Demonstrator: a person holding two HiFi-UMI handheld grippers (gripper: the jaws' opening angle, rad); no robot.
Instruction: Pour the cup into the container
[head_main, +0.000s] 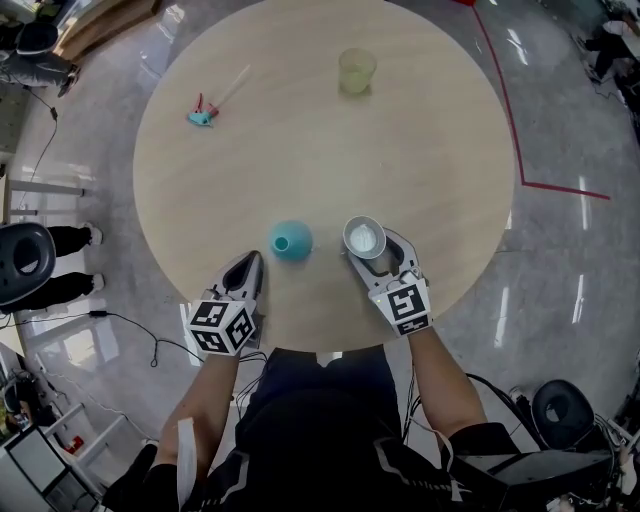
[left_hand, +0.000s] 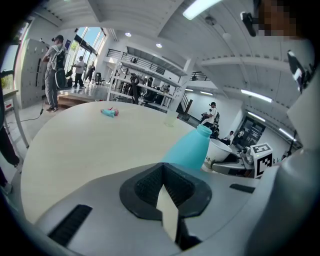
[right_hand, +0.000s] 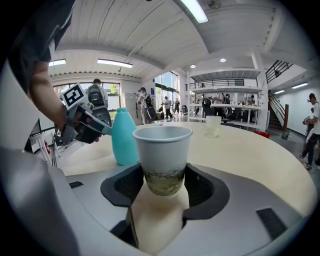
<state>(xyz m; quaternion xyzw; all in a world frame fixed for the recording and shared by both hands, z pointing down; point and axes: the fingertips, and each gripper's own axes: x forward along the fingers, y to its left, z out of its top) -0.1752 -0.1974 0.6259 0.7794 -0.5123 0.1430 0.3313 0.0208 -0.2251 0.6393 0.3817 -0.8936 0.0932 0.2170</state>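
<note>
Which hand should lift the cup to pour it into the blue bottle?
Right. The right gripper has the paper cup between its jaws; the left gripper is shut, empty, near the teal bottle.

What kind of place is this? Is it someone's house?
Probably not a house. It looks like a big indoor hall or workshop: the shiny floor has a red line marked on it, several people stand around far off, and an upstairs walkway with railings runs overhead.
</note>
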